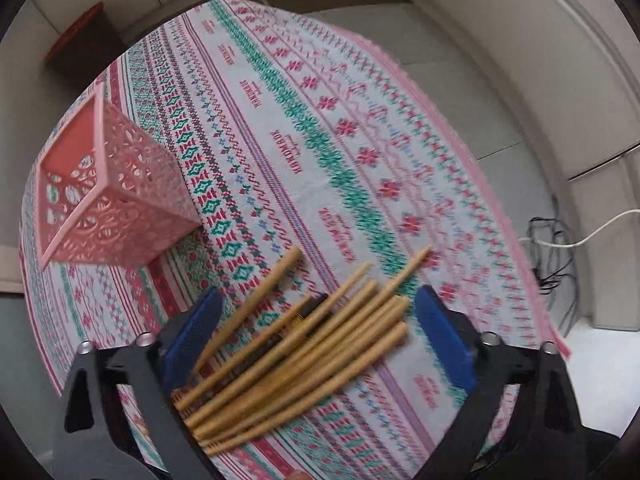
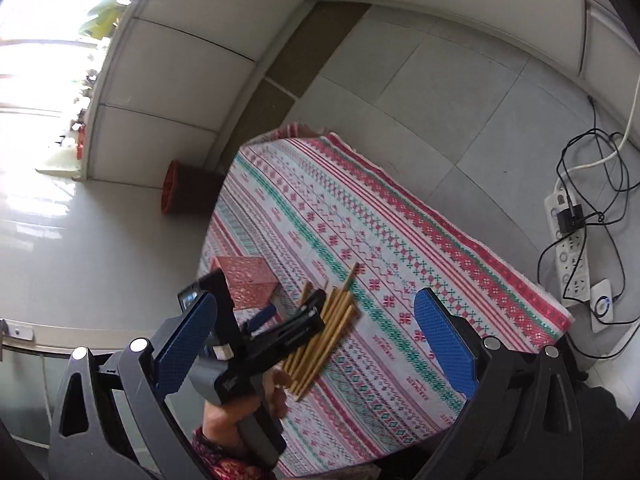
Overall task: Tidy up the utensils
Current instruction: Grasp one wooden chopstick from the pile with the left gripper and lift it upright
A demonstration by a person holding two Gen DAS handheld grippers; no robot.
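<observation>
The left tool point(image 1: 316, 340) hangs over the chopsticks point(image 1: 304, 344), blue pads apart on both sides, not pressing. Lower it straight and close across the middle of the bundle, so none slips out. The pink basket point(image 1: 116, 196) stands at ten o'clock, nothing between. The right tool point(image 2: 316, 344) waits apart, empty, above the tabletop point(image 2: 400, 360).

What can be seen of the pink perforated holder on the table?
The pink square plastic holder with lace-like cut-out walls stands upright on the patterned tablecloth, near its edge. Its open top shows a solid pink bottom and nothing inside that I can make out. It looks rigid and thin-walled. Nothing touches it: the bundle of tan wooden chopsticks lies apart from it on the cloth. The right wrist view shows only part of it.
</observation>
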